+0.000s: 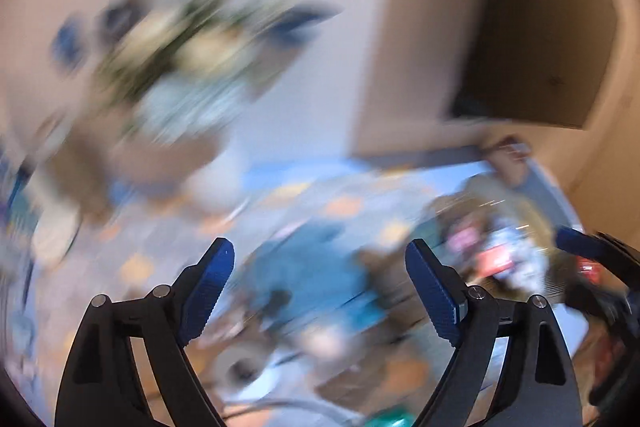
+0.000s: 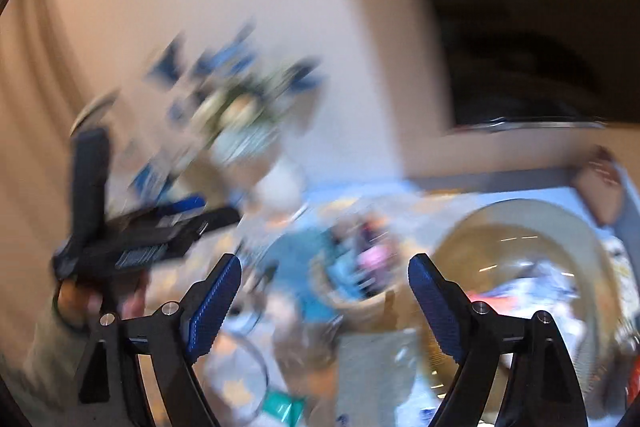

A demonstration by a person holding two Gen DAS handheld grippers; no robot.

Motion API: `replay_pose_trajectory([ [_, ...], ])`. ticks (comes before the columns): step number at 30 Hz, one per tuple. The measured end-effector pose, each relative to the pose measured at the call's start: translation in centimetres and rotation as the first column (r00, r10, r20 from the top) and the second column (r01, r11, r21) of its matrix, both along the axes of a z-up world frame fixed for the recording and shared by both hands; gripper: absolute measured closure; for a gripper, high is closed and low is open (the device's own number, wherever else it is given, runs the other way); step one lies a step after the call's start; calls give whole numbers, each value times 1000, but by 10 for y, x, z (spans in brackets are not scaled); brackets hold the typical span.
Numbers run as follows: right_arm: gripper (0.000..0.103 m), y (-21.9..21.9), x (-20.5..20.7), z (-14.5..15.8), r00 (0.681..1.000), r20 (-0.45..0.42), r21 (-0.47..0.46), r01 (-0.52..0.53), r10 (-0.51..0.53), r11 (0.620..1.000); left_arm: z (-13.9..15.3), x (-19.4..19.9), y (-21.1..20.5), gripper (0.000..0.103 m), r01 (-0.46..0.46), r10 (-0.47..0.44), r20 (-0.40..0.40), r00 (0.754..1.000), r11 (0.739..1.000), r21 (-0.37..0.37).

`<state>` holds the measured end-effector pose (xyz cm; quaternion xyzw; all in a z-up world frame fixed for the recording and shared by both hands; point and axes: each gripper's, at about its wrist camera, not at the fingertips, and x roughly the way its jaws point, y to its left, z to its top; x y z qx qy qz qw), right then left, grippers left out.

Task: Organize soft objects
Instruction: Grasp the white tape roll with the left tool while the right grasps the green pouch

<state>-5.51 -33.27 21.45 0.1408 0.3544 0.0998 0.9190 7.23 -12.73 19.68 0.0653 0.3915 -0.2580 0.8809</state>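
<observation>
Fingers of both grippers stand spread wide with nothing between the blue ribbed pads, in two heavily motion-blurred wrist views. The left gripper (image 1: 320,259) and the right gripper (image 2: 325,277) each hang above a tabletop (image 1: 280,171) covered in a pale blue cloth with orange patches, tilted down toward it.

Behind the tabletop rises a pale wall (image 2: 224,7), with a dark opening (image 1: 540,39) to the right. Against that wall stands a smeared blue, green and cream shape (image 1: 188,39) that the blur leaves unidentifiable.

On the right of the tabletop sits a large round tan basket (image 2: 472,239); a heap of soft things (image 2: 532,287) in white, red and blue lies inside it. The left wrist view shows that heap (image 1: 508,251) just past the left gripper's right finger. A teal cloth (image 1: 316,267) lies on the tabletop in line with the gap between the left fingers, and the right wrist view shows it (image 2: 300,259) left of the basket, beside small pink and dark items too blurred to name.

At the left of the right wrist view, a hand (image 2: 100,299) with a pale sleeve holds the left gripper's black body. A small green patch (image 2: 280,407) shows at the bottom edge.
</observation>
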Motion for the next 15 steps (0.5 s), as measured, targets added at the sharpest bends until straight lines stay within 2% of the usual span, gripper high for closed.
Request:
replay_pose_trajectory([
  [2, 18, 34, 3, -20, 985, -64, -43, -162, 159, 986, -29, 10, 37, 16, -112, 115, -92, 989, 993, 40],
  [3, 17, 54, 4, -36, 963, -118, -75, -253, 243, 965, -42, 12, 49, 16, -149, 155, -125, 980, 987, 53],
  [5, 17, 85, 4, -66, 915, -213, -145, -377, 343, 915, -75, 13, 74, 16, -228, 241, -204, 949, 970, 85],
  [8, 17, 121, 1, -115, 825, -348, -203, -530, 445, 823, -130, 12, 98, 16, -290, 328, -310, 892, 943, 165],
  [10, 17, 133, 0, -136, 785, -407, -213, -579, 467, 787, -154, 7, 104, 16, -300, 347, -359, 867, 937, 180],
  [12, 17, 139, 3, -150, 759, -448, -220, -605, 472, 765, -164, 3, 101, 16, -296, 336, -377, 863, 941, 162],
  [15, 17, 142, 8, -161, 746, -473, -220, -616, 469, 757, -159, 2, 93, 16, -265, 295, -359, 885, 955, 132],
])
